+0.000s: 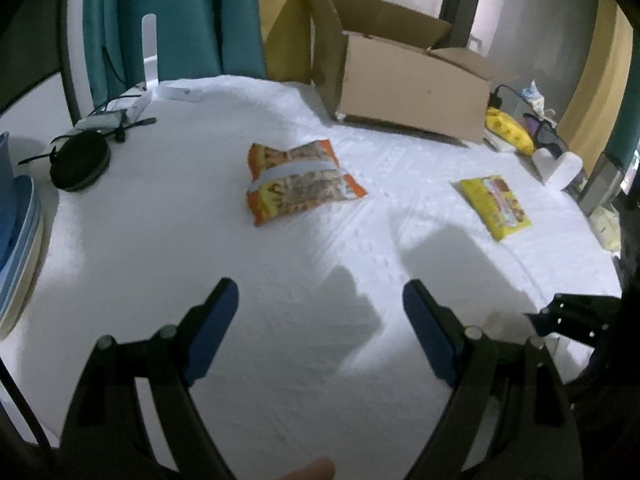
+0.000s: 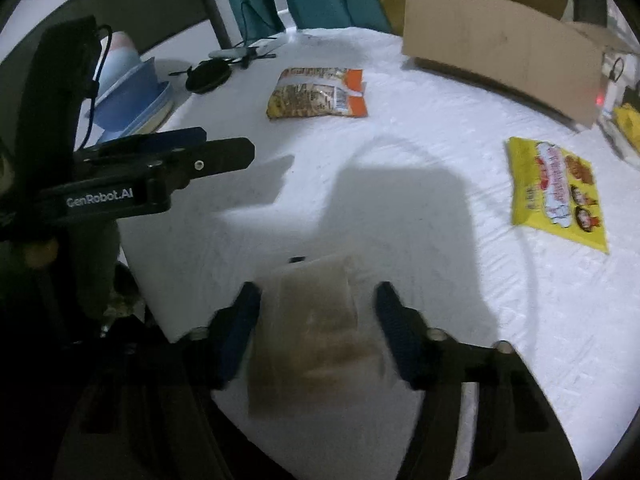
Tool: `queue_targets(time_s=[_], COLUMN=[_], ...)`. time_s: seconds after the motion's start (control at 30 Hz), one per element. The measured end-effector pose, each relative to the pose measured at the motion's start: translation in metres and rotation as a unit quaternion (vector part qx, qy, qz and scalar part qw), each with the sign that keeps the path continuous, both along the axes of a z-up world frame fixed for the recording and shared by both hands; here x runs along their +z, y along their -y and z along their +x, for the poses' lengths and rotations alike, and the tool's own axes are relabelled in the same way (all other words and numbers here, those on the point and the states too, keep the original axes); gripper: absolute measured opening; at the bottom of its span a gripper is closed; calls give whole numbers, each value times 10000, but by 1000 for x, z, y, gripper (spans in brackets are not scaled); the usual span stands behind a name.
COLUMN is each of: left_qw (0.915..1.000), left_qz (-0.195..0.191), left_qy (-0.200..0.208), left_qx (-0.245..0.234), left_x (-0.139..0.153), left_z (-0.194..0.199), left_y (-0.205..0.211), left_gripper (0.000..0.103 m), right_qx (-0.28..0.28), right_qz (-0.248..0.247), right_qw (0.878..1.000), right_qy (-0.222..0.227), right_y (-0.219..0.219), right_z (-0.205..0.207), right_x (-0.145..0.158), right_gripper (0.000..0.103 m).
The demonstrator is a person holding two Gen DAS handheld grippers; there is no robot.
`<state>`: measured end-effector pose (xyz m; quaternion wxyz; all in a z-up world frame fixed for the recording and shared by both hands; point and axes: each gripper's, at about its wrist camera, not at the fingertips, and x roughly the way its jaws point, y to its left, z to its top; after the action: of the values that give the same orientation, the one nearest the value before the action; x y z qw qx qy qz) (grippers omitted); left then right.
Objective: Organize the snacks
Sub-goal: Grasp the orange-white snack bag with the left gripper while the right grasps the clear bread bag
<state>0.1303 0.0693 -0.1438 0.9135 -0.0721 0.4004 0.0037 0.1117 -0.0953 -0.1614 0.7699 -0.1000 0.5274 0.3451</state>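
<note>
An orange snack bag (image 1: 300,180) lies mid-table; it also shows in the right wrist view (image 2: 318,94). A yellow snack bag (image 1: 496,206) lies to the right, also in the right wrist view (image 2: 556,190). An open cardboard box (image 1: 412,88) stands at the back (image 2: 500,36). My left gripper (image 1: 320,300) is open and empty above the white cloth. My right gripper (image 2: 316,300) is open around a blurred pale brownish packet (image 2: 316,320) that lies between its fingers. The left gripper also shows at the left of the right wrist view (image 2: 224,152).
A black round case (image 1: 80,164) and cables lie at the back left. Blue plates (image 1: 16,216) are stacked at the left edge. A yellow bag (image 1: 510,130), a white roll (image 1: 560,168) and clutter sit right of the box. The table is round with a white cloth (image 1: 200,240).
</note>
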Motion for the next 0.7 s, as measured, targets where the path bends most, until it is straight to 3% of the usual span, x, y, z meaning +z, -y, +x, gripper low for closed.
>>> queue_targets(time_s=[0.37, 0.6, 0.7], left_qw=[9988, 9979, 9975], left_qz=[404, 245, 357], left_qy=[278, 426, 252], left_qx=[54, -431, -561], left_x=[21, 33, 24], left_z=[51, 106, 126], left_y=[-23, -20, -16], left_gripper=[85, 86, 85], right_qx=[-518, -776, -894], right_qz=[230, 428, 501], right_qw=[9983, 9959, 9945], right_qy=[145, 159, 211], right_y=[16, 22, 29], right_z=[51, 80, 90], right_x=[4, 4, 7], right_gripper=[49, 49, 49])
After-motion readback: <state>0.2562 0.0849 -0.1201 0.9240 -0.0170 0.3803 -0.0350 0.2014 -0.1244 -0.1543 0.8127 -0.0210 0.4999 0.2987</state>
